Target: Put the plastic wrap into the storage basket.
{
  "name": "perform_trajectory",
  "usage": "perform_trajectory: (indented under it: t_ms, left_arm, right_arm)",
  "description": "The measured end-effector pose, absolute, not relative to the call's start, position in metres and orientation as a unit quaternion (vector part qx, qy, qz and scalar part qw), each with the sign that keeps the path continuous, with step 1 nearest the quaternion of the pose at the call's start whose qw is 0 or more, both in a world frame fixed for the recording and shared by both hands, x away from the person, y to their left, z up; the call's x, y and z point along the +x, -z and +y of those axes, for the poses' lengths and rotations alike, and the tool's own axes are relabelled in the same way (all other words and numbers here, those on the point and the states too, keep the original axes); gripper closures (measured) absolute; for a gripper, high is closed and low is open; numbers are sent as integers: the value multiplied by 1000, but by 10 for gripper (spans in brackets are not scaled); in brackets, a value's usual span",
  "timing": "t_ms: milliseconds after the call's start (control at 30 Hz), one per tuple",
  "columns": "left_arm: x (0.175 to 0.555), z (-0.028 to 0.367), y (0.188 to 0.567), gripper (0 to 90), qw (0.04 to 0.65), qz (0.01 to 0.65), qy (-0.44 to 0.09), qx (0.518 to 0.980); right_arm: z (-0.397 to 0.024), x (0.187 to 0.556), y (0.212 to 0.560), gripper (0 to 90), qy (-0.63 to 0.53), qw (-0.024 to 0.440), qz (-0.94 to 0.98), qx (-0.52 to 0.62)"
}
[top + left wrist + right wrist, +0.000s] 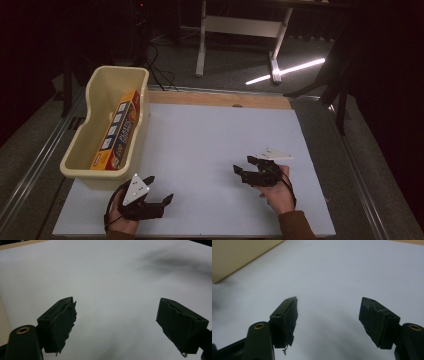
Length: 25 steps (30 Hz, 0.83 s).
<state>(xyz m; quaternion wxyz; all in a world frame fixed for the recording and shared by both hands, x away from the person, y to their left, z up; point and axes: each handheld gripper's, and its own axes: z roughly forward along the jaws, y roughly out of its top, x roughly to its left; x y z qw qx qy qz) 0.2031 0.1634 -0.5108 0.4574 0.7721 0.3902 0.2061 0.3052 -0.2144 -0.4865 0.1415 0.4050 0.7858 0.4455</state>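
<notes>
Box [116,132] in bin [98,87] — left tool [159,190] near, gaping

Left tool [116,322] with jaws spread wide, nothing between them, over white table surface [107,277], wooden edge [15,245] beyond

Box [116,131] lies in bin [96,93], table's [215,145] left.

Black two-jaw left claw [158,190] and right claw [243,166], grey triangular plates, brass screws, brown sleeve [296,226].
</notes>
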Motion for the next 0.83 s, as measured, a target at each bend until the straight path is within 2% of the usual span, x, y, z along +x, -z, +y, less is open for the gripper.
perform_trajectory:
  t_ms: [267, 700, 833]
  left_arm:
    - [204, 162, 510, 155, 459, 388, -204, 773]
    - [204, 162, 511, 155, 458, 390, -205, 772]
    - [204, 160, 512, 155, 453, 390, -204, 775]
  right_arm:
    - [-246, 290, 494, 276, -463, 157, 761, 427]
    - [-266, 262, 490, 263, -477, 182, 739, 439]
    - [-268, 261, 491, 233, -470, 188, 743, 438]
